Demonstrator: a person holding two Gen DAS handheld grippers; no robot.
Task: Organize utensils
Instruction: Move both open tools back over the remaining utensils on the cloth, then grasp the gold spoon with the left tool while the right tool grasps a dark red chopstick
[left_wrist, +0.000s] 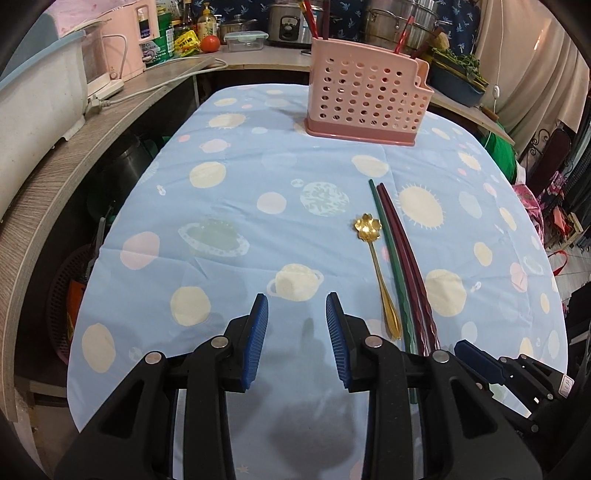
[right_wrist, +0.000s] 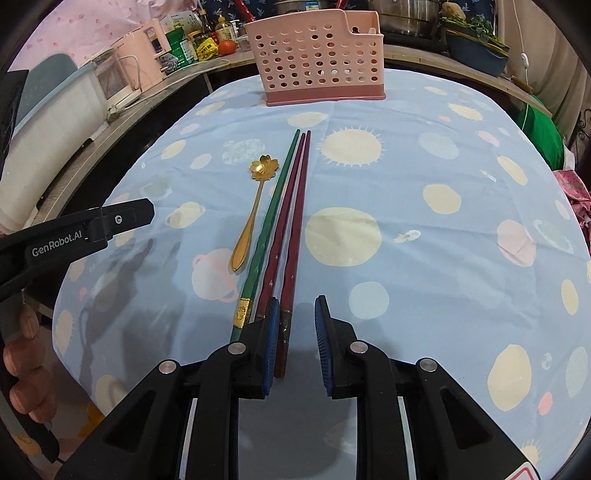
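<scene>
Three chopsticks (right_wrist: 284, 229) and a gold spoon (right_wrist: 251, 210) lie side by side mid-table, the pink holder (right_wrist: 317, 59) at 12 o'clock. Both the left gripper (left_wrist: 297, 321) and right gripper (right_wrist: 295, 325) gape empty. Thin, stiff, likely slippery sticks: pinch the thick near ends.

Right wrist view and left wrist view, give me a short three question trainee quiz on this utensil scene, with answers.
1. True or false: the gold spoon lies left of the green chopstick in the right wrist view.
2. How many dark red chopsticks lie on the tablecloth?
3. Multiple choice: the right gripper is A) shut on a chopstick, B) open above the chopstick ends, C) inside the pink holder.

Key: 1 true; 2 two; 3 B.
</scene>
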